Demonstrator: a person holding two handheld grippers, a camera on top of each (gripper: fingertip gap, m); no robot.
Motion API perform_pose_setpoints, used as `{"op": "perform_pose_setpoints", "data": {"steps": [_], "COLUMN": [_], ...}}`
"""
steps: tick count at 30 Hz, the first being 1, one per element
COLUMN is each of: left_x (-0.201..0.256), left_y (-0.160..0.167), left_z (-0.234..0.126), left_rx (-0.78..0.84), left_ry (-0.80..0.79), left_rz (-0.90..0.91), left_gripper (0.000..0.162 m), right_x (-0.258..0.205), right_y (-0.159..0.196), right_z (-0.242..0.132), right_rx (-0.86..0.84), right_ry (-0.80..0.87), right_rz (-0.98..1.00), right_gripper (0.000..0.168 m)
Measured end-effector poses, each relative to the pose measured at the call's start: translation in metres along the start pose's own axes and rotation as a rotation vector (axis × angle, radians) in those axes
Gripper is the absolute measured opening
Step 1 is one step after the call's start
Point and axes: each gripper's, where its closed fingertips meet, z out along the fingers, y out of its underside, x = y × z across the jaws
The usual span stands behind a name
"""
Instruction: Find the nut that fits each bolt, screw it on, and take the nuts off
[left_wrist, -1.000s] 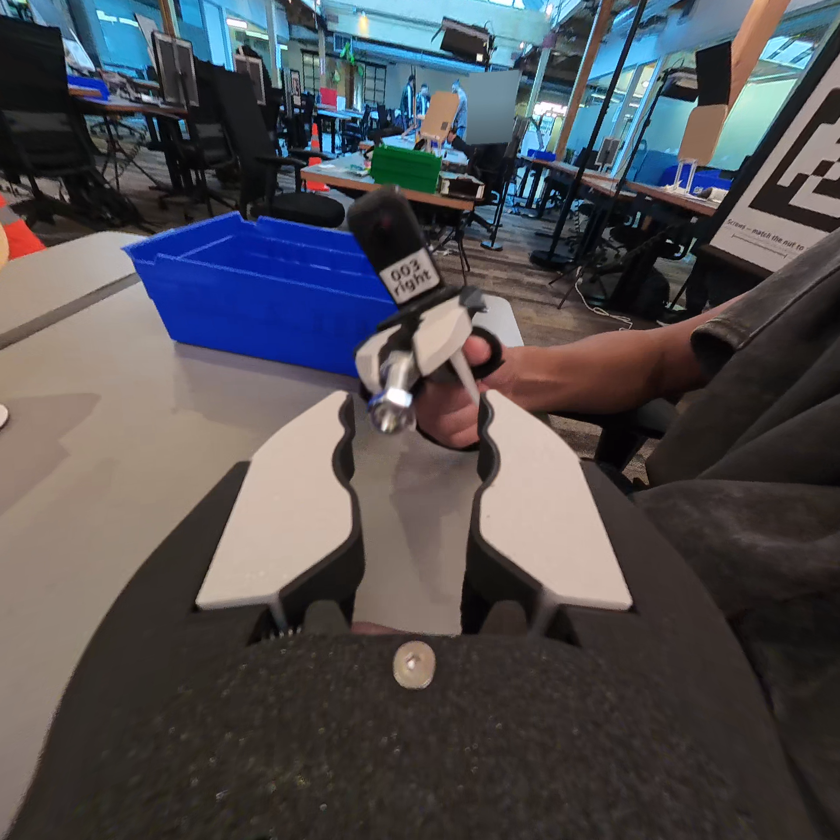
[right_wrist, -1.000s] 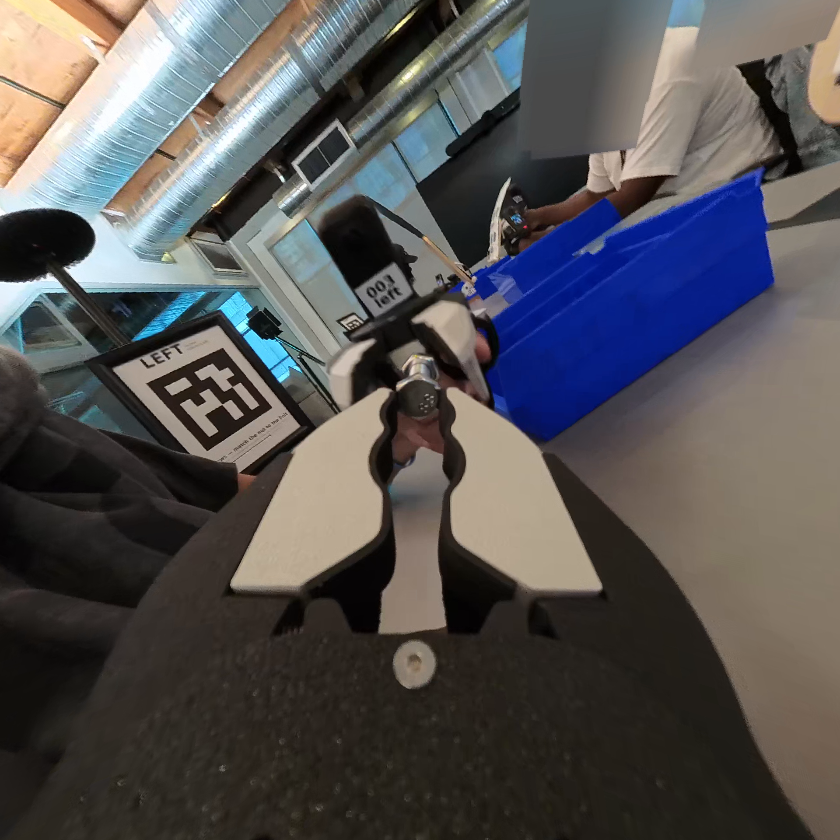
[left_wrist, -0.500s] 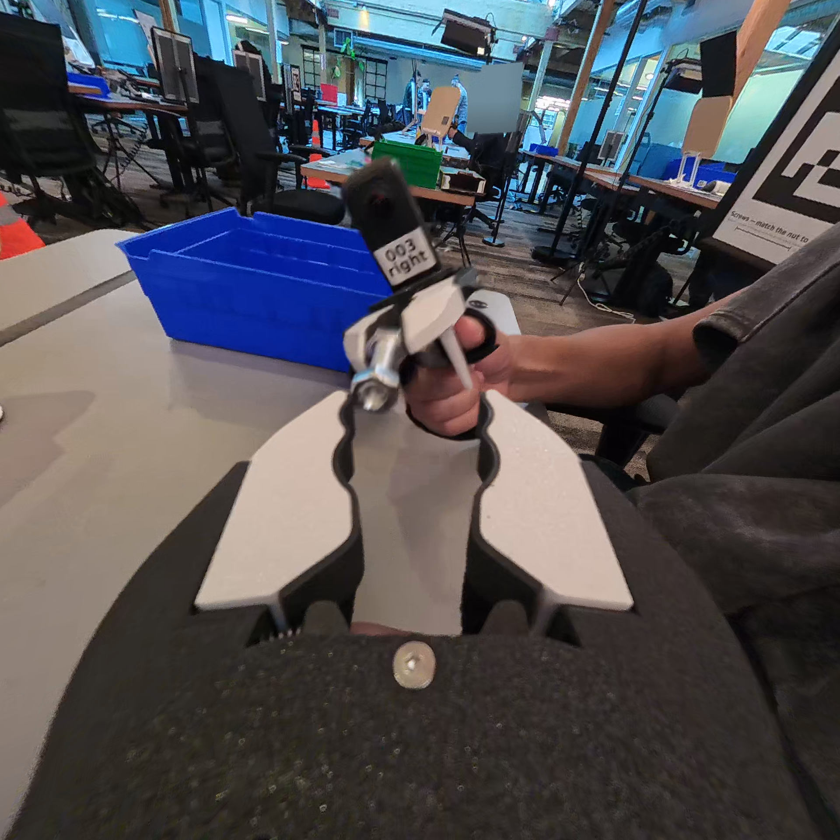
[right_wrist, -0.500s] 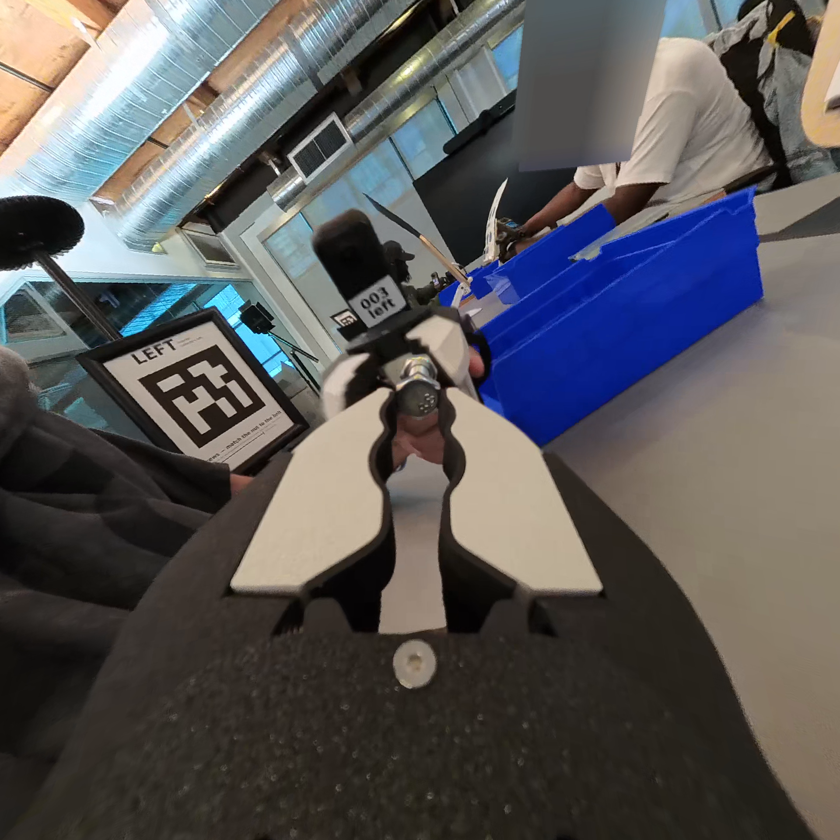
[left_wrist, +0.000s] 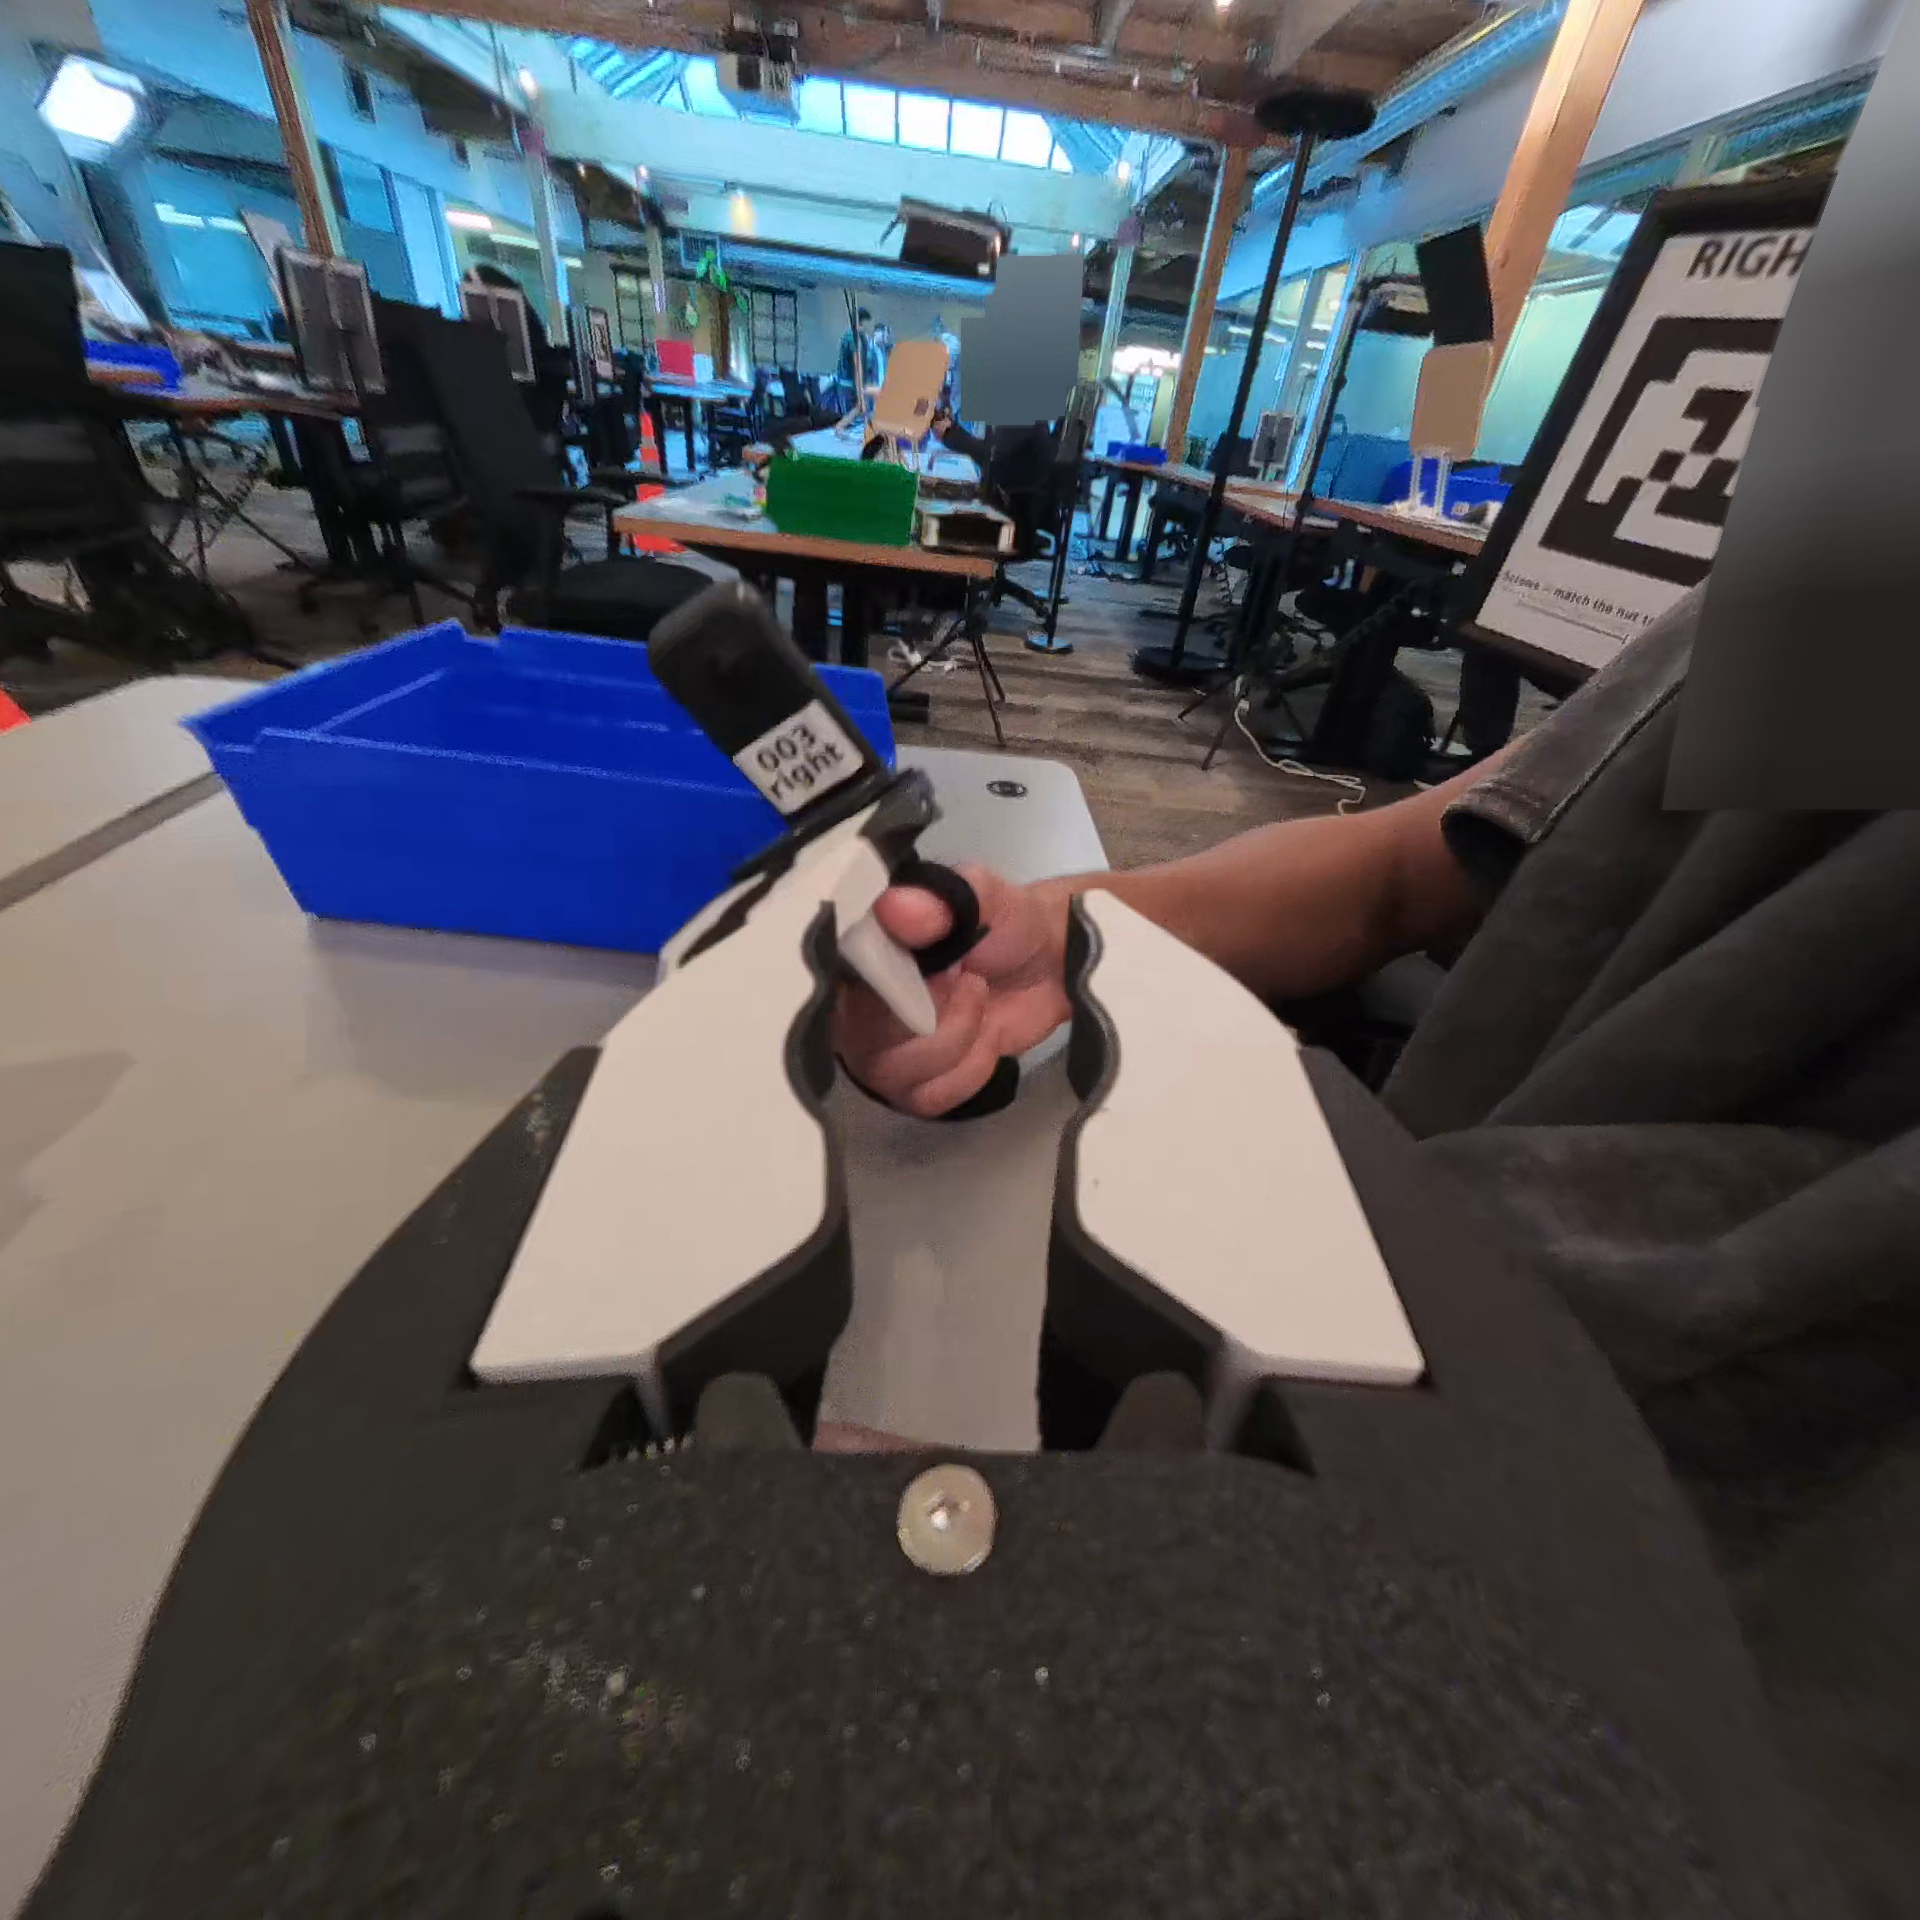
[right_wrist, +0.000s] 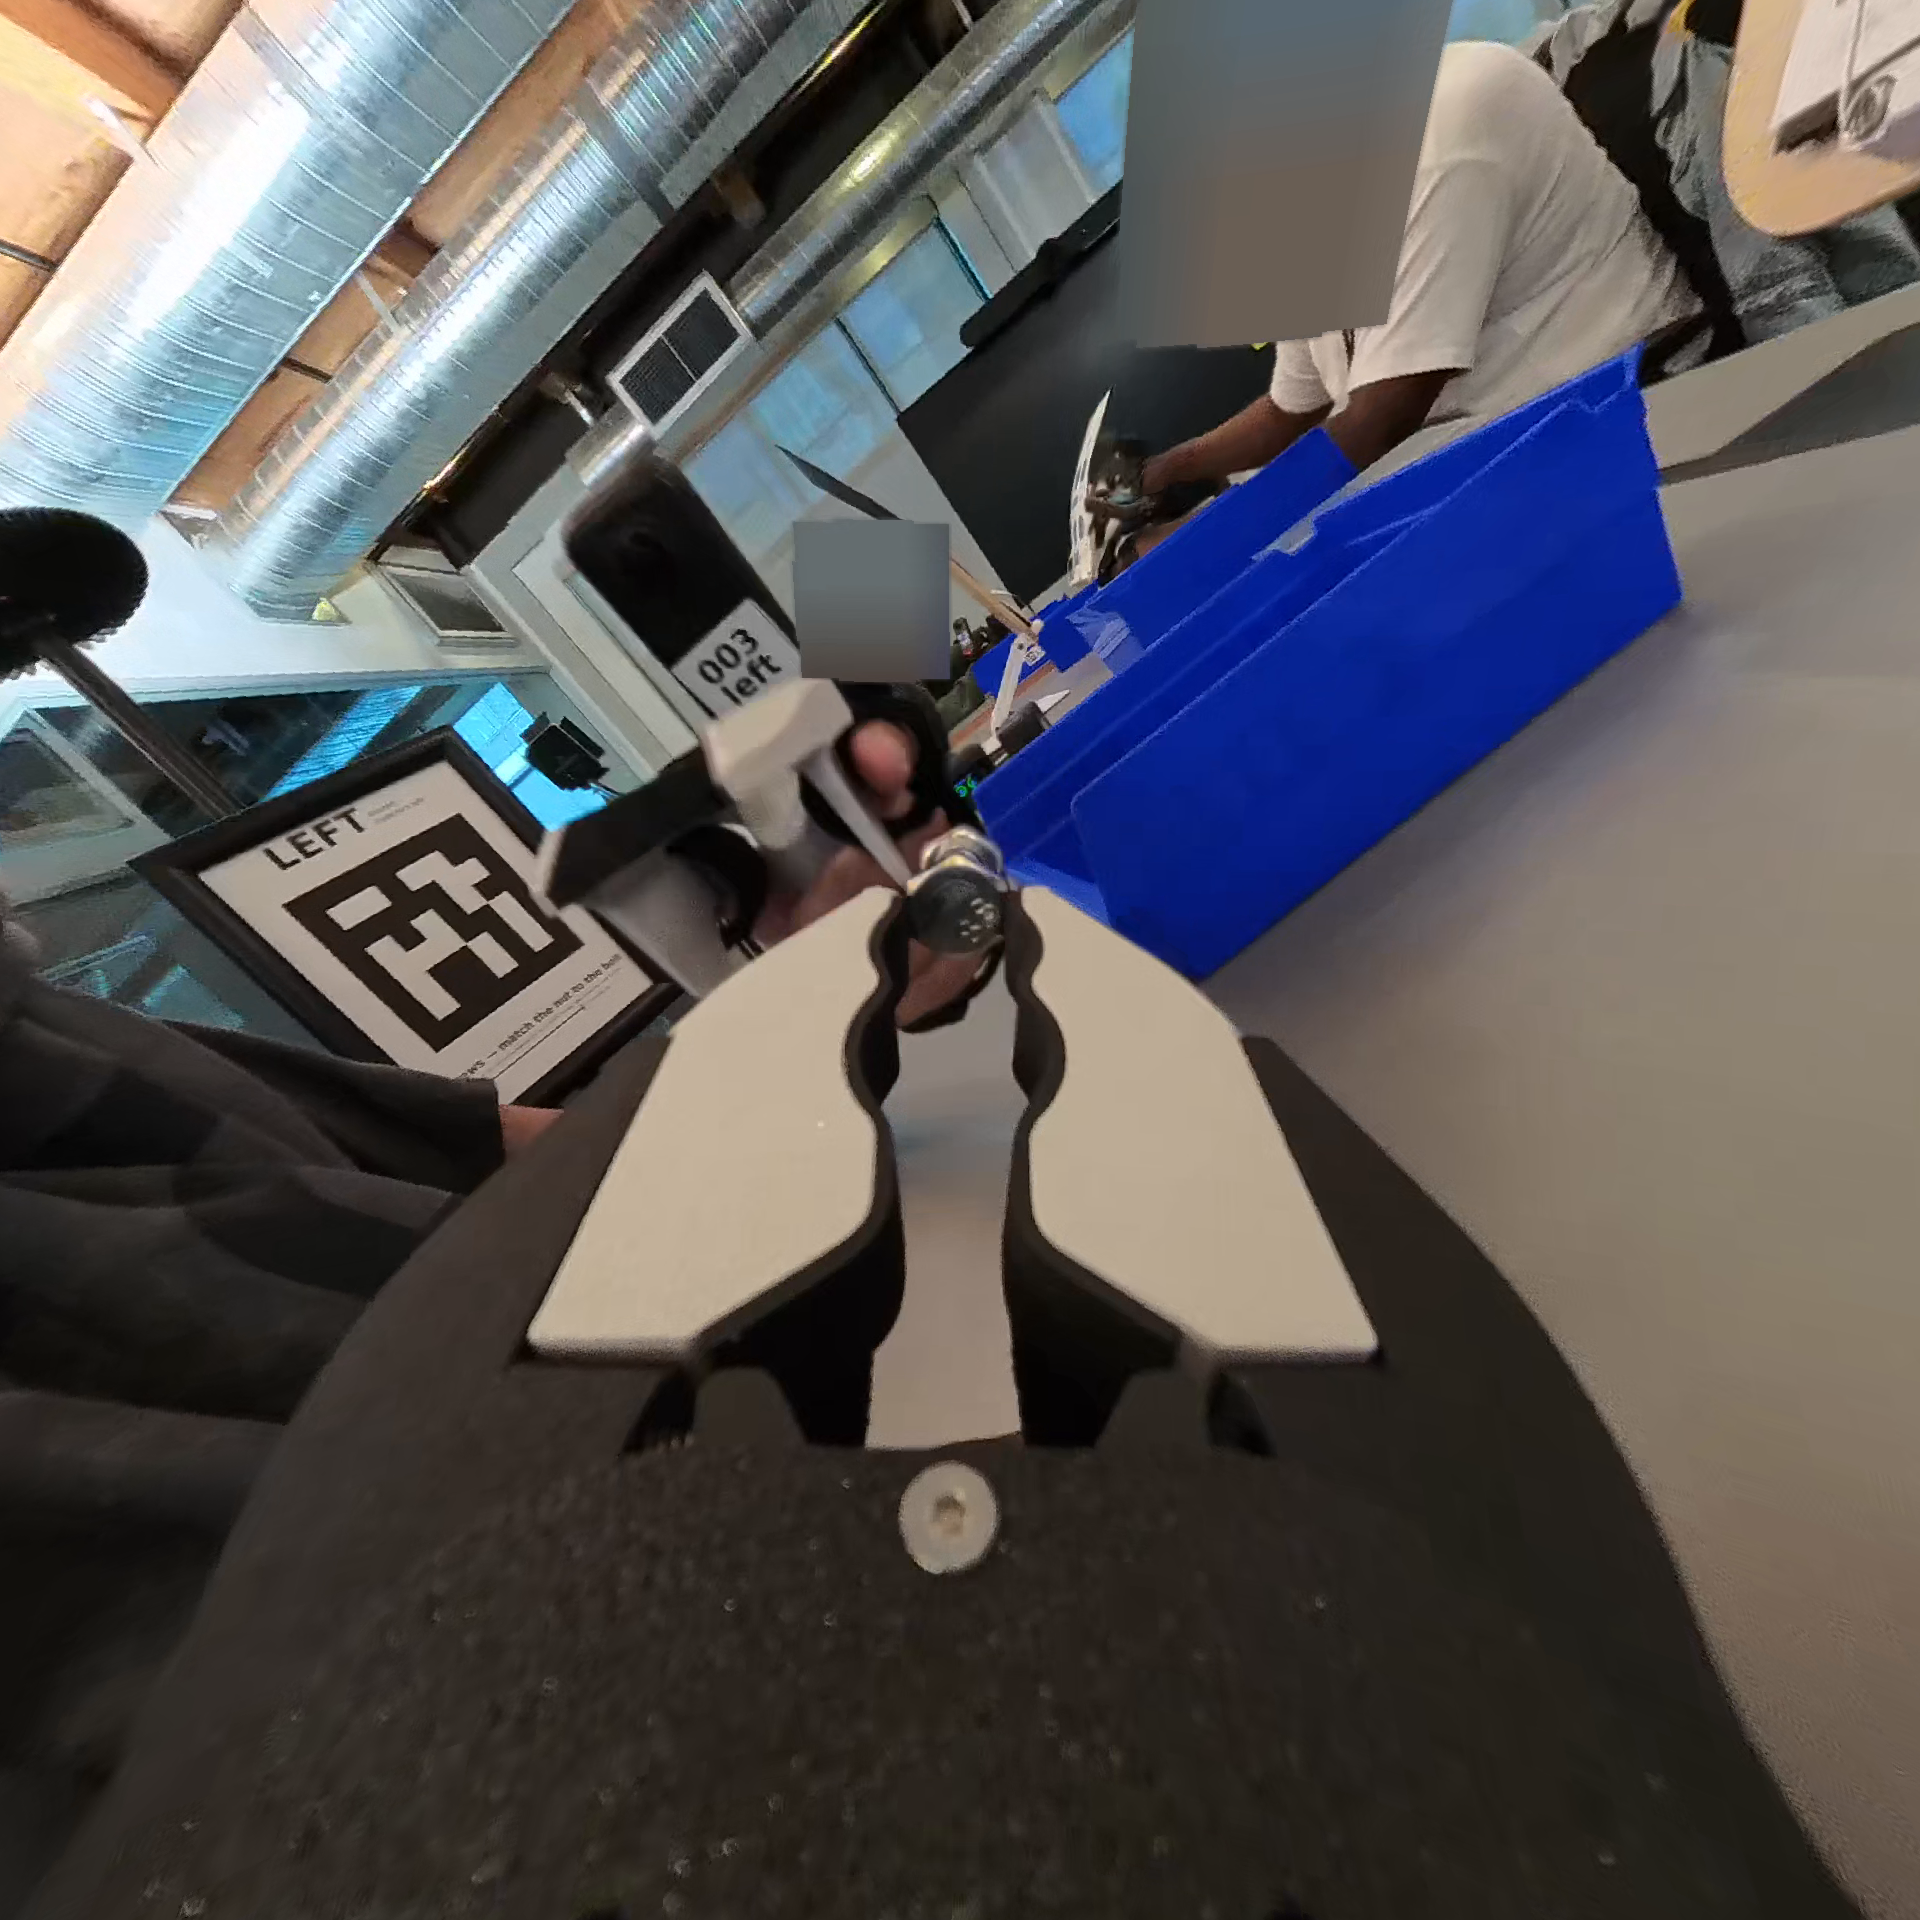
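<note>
The right tool (right_wrist: 951, 914) pinches a bolt (right_wrist: 958, 912) by its head between its fingertips, and the shank runs straight ahead, away from the camera along the tool's own line. On that shank, just beyond the head, a nut (right_wrist: 961, 854) shows as a bright ring. The coming move turns on this: the bolt's long axis points from the right tool toward the left tool (right_wrist: 831, 831), which stands just beyond and to the left of the far end, its nearest white finger (right_wrist: 857, 821) reaching almost to the nut, though whether it touches cannot be told.

From the left wrist view the left tool (left_wrist: 945, 966) has its fingers spread with nothing between them, and the bolt is hidden there behind its left finger; the right tool (left_wrist: 831, 914) lies just ahead, angled across. Judging from this, the nut is the left tool's to grasp.

Further out, a blue bin (right_wrist: 1403, 665) sits on the grey desk (right_wrist: 1558, 1039) to the right.
</note>
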Motion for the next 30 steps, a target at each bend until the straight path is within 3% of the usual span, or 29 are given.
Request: {"op": "perform_pose_setpoints", "data": {"steps": [7,13,19,22,23,25,27,30], "left_x": [-0.03,0.002,-0.036,-0.027,-0.022,-0.009,-0.009,-0.026], "left_y": [0.025,-0.007,0.018,0.017,0.011,-0.006,-0.012,0.004], "left_z": [-0.001,0.005,-0.005,0.002,0.004,0.004,0.001,-0.003], "left_rx": [-0.064,0.025,0.008,0.007,0.017,0.069,0.072,0.04], "left_ry": [-0.112,-0.01,-0.125,-0.092,-0.087,-0.039,-0.057,-0.108], "left_rz": [-0.05,0.016,-0.088,-0.081,-0.065,-0.036,-0.011,-0.047], "left_gripper": [0.05,0.044,0.052,0.052,0.063,0.048,0.048,0.052], "right_x": [-0.026,-0.005,-0.037,-0.021,-0.015,-0.003,-0.006,-0.024], "right_y": [-0.01,-0.001,-0.022,-0.019,-0.015,-0.007,-0.006,-0.017], "right_z": [0.005,0.001,0.001,0.001,0.001,0.0,0.0,0.002], "right_rx": [0.015,0.014,0.065,0.07,0.06,0.046,0.045,0.061], "right_ry": [-0.075,-0.027,-0.102,-0.026,-0.014,0.024,0.003,-0.041], "right_rz": [-0.051,0.008,-0.075,-0.083,-0.071,-0.05,-0.036,-0.074], "right_gripper": [0.017,0.017,0.017,0.017,0.018,0.018,0.017,0.017]}}
